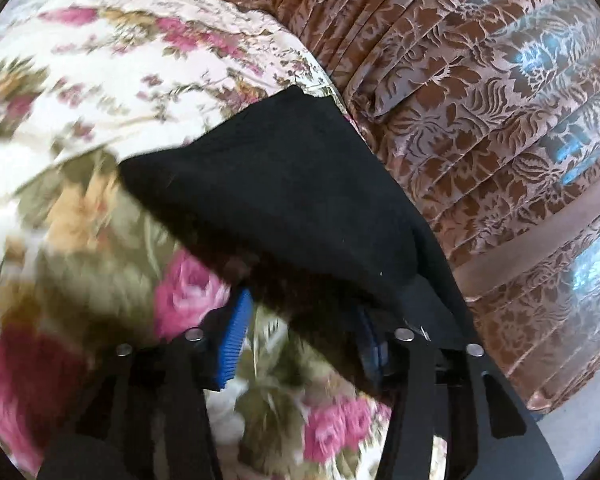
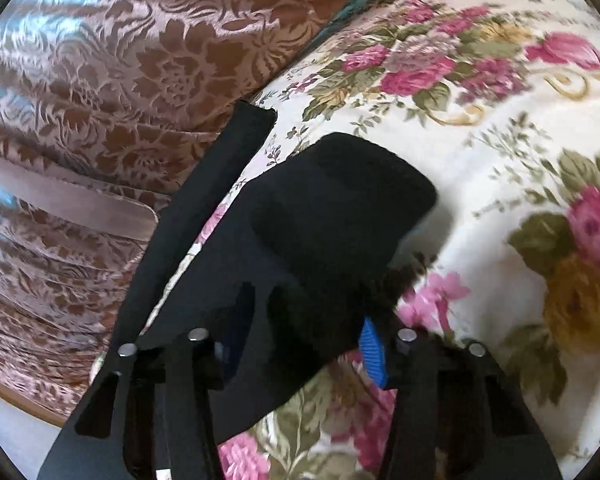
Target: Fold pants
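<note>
- Pants (image 1: 284, 200), black, lie bunched on the flowered bedspread (image 1: 112, 92) near its edge, beside the brown patterned curtain (image 1: 500, 120).
- My left gripper (image 1: 300, 320) has its jaws partly apart; the black cloth drapes over the right blue pad, while the left blue pad (image 1: 234, 340) stands clear of it.
- My right gripper (image 2: 296, 344) is also part open, with a fold of the pants (image 2: 340, 208) lying between and over its fingers; I cannot tell whether the pads press on it.
- Both views are blurred.
</note>
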`<action>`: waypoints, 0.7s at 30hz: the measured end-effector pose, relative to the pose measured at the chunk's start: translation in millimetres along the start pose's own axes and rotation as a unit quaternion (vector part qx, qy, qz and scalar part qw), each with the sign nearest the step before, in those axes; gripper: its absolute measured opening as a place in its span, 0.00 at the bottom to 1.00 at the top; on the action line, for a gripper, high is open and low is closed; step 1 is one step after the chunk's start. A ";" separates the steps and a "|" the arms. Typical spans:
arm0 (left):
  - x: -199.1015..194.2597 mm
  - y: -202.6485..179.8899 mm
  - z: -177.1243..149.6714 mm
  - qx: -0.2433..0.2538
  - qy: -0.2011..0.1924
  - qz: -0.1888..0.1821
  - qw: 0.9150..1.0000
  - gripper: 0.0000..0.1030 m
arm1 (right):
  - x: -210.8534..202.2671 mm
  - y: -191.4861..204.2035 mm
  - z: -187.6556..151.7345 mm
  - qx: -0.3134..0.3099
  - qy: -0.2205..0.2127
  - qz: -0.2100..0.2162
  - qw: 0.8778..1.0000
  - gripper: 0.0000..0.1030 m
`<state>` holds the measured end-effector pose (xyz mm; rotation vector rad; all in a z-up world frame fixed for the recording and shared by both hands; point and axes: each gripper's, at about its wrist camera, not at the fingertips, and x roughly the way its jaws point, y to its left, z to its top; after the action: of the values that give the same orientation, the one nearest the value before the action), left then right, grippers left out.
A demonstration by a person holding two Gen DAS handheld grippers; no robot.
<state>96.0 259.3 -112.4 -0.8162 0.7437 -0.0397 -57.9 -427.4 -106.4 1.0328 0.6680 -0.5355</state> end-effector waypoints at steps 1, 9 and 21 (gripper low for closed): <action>3.6 0.3 3.5 -0.006 -0.002 0.004 1.000 0.48 | 1.4 0.0 1.3 0.000 -0.002 0.004 1.000 0.39; -2.6 10.9 0.5 -0.102 0.017 -0.076 0.992 0.49 | -3.4 -18.3 1.5 0.058 0.009 0.044 0.997 0.30; -9.1 10.1 13.8 -0.143 -0.029 -0.146 0.979 0.86 | -18.8 0.7 -5.1 0.013 0.018 0.100 0.995 0.77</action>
<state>95.2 278.1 -107.7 -1.1921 0.5768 -0.1750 -71.6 -420.7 -94.2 1.1227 0.5830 -0.3514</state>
